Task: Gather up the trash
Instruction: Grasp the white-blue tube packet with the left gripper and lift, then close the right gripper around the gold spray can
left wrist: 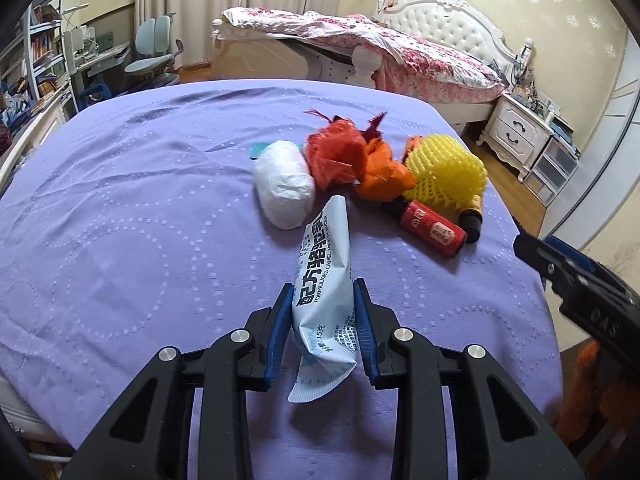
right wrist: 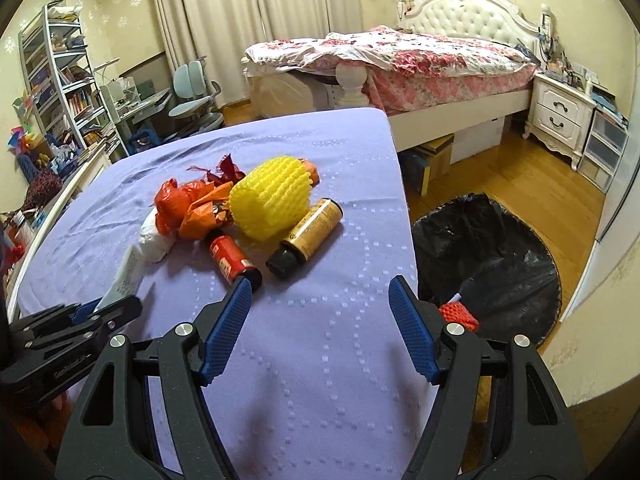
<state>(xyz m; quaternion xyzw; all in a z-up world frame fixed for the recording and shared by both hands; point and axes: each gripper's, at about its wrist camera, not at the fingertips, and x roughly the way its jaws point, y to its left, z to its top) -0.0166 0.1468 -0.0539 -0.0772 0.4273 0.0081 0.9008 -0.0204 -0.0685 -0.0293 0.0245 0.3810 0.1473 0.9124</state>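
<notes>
The right gripper (right wrist: 320, 320) hangs over the purple tablecloth (right wrist: 320, 380), jaws apart, nothing between them. At 11 o'clock lie the red bottle (right wrist: 230, 258), the amber bottle (right wrist: 308, 236) and the yellow foam net (right wrist: 272, 196). At 2 o'clock stands the black-lined bin (right wrist: 488, 260). At 9 o'clock, the left gripper (right wrist: 94, 314) pinches a white sachet (right wrist: 122, 280).

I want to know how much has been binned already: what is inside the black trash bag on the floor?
In the black trash bag, only a red foam net shows near its rim, partly behind the right claw. The dark folds and the claw hide the rest.
</notes>
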